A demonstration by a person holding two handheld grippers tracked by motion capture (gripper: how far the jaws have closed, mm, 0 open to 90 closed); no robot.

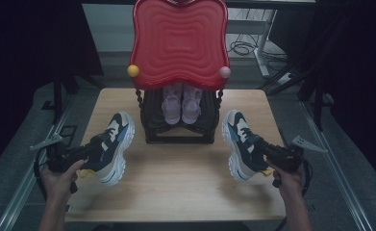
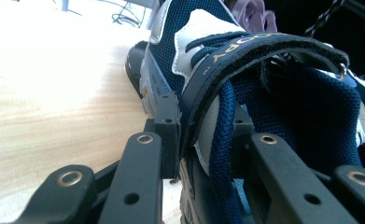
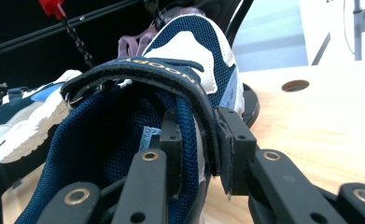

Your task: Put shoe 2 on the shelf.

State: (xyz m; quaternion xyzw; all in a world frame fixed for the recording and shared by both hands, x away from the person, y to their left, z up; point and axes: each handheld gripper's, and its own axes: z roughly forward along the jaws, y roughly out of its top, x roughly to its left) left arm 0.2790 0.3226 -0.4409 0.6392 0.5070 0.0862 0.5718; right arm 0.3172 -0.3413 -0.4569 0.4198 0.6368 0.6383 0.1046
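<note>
- Here, from the high view, each hand carries one navy-and-white sneaker: the left sneaker and the right sneaker hang over the wooden counter, either side of a black rack holding a pink pair.
- Left gripper view: the left tongs pinch the soft collar and strap.
- Right gripper view: the right tongs clamp the same spot. These shoes look light and floppy; the padded collar seems the surest hold.

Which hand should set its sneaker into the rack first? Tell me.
Probably the right. Both grippers are shut on a navy sneaker's collar, but the right gripper holds the right sneaker nearer the black rack opening and pointing straighter forward, while the left sneaker in the left gripper is angled.
</note>
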